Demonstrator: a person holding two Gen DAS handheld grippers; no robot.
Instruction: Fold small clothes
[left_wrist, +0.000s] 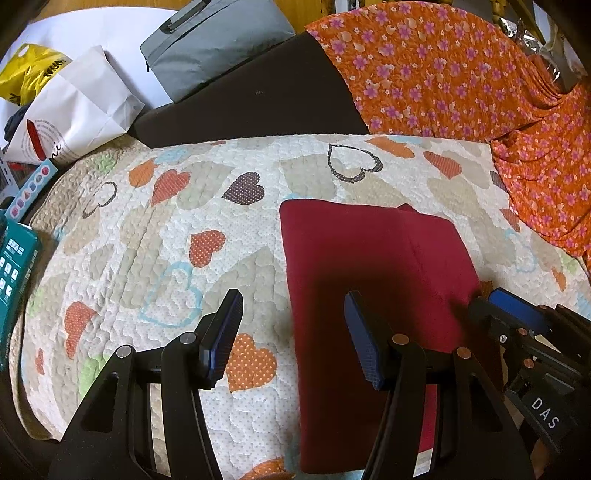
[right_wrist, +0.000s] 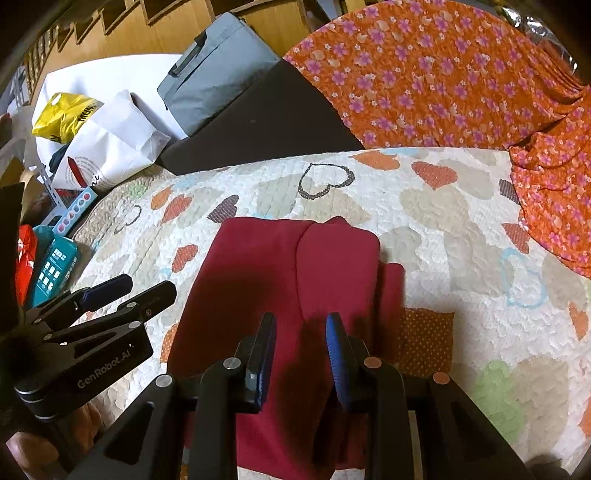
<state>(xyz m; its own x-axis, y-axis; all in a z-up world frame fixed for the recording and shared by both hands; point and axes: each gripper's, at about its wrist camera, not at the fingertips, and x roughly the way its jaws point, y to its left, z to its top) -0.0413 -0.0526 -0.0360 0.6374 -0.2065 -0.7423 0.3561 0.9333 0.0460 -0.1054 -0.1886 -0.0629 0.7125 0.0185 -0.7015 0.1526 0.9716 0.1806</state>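
Observation:
A dark red garment (left_wrist: 373, 280) lies folded lengthwise on a heart-patterned quilt (left_wrist: 155, 229). In the right wrist view the garment (right_wrist: 277, 266) shows one layer folded over another, with an edge sticking out on its right. My left gripper (left_wrist: 295, 325) is wide open and empty, its right finger over the garment's left part, its left finger over the quilt. My right gripper (right_wrist: 301, 343) is open with a narrower gap, empty, hovering over the garment's near middle. The right gripper (left_wrist: 495, 306) also shows at the garment's right edge in the left wrist view.
An orange flowered cloth (left_wrist: 461, 74) lies at the back right. A dark board (left_wrist: 258, 96) and a grey bag (left_wrist: 218, 40) are behind the quilt (right_wrist: 461, 229). White paper bag (left_wrist: 81, 107), yellow bag (left_wrist: 29, 74) and teal boxes (left_wrist: 14, 266) crowd the left.

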